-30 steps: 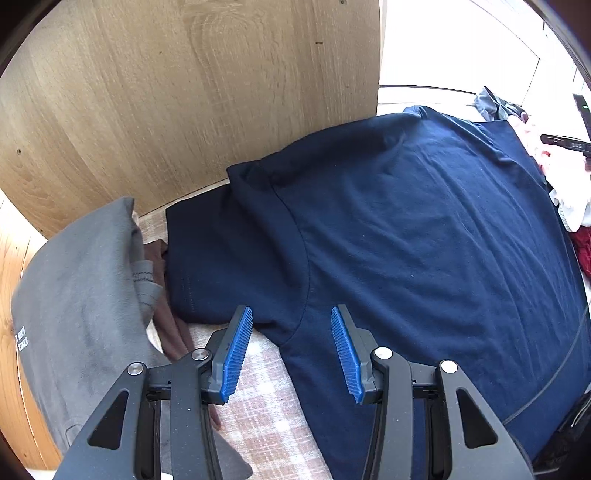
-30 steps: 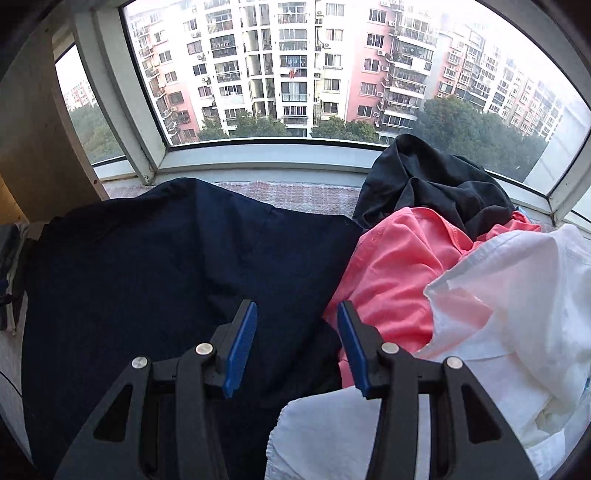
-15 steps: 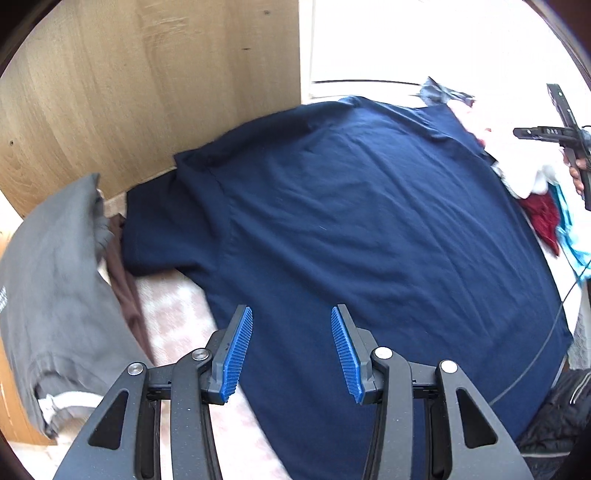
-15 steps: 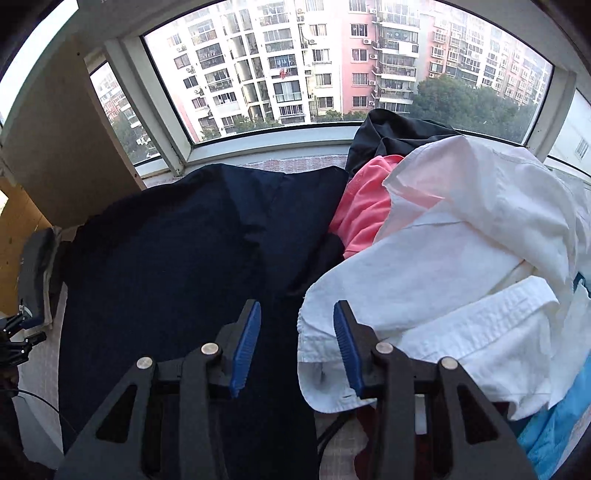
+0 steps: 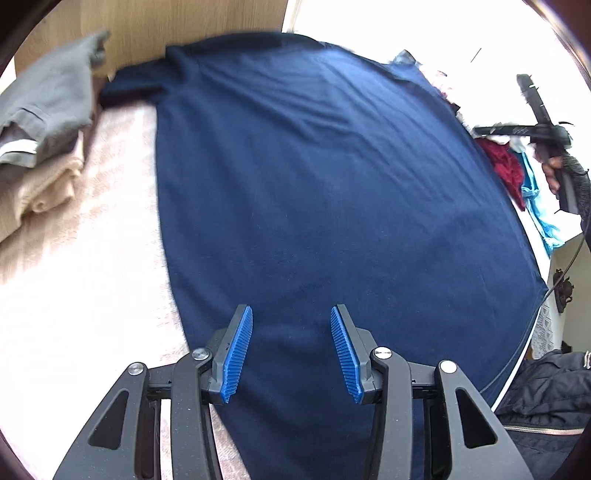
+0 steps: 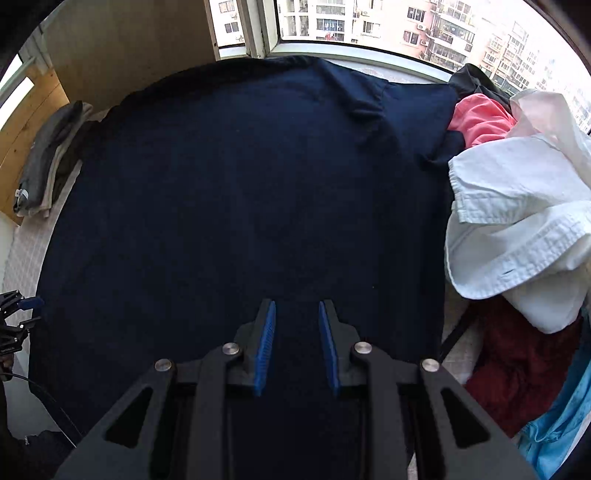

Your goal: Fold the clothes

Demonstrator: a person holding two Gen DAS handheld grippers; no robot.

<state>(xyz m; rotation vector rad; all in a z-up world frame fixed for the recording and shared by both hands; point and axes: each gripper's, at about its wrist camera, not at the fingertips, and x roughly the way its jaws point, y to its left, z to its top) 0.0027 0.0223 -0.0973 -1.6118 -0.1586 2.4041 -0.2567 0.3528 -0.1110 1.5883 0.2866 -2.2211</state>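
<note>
A: Where does the left wrist view sit?
B: Above the near hem of the navy shirt (image 5: pixel 332 177), looking steeply down and away toward the wood panel (image 5: pixel 192 26).
A: And the right wrist view?
B: Also steeply down over the same shirt (image 6: pixel 240 203), facing the window (image 6: pixel 388 26). Both share the shirt and the folded stack (image 6: pixel 48 158).

Both tools point steeply downward: the left hand-held gripper (image 5: pixel 291 350) with blue pads (image 5: pixel 236 354) apart and nothing between them, the right hand-held gripper (image 6: pixel 296 345) with jaws closing, empty.
</note>
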